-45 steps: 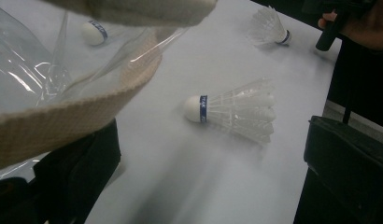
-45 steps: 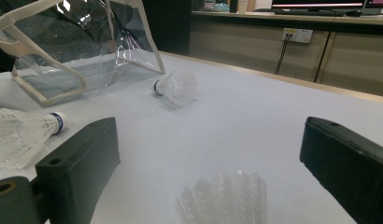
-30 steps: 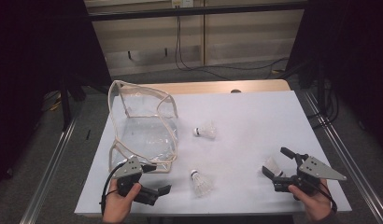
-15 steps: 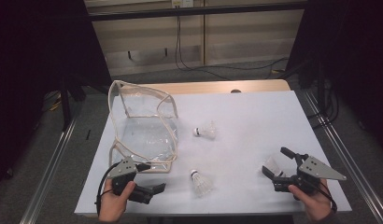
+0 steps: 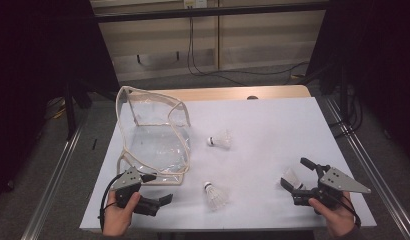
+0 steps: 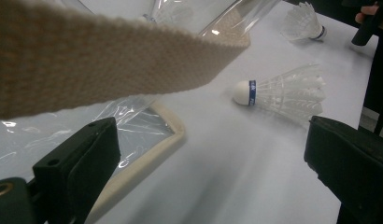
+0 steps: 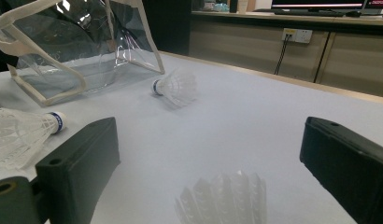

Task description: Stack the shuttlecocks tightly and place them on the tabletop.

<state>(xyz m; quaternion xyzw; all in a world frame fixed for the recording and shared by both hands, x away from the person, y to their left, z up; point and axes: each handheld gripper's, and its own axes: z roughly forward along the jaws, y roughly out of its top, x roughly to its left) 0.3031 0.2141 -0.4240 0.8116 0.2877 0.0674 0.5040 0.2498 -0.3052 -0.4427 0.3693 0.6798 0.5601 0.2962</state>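
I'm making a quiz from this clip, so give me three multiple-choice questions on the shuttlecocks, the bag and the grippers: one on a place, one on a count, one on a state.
1. Where does the clear bag stand on the table?
A. the person's left side
B. the person's right side
C. dead centre

2. How many shuttlecocks lie on the table?
A. one
B. three
C. five

3. How do the right gripper's jaws stand?
A. shut on a shuttlecock
B. shut on nothing
C. open, a shuttlecock between them

Answers:
1 A: in the high view the bag sits above the left gripper.
2 B: one beside the bag, one near the front edge, one at the right gripper.
3 C: the right gripper view shows both jaws wide apart around the feathers, touching nothing.
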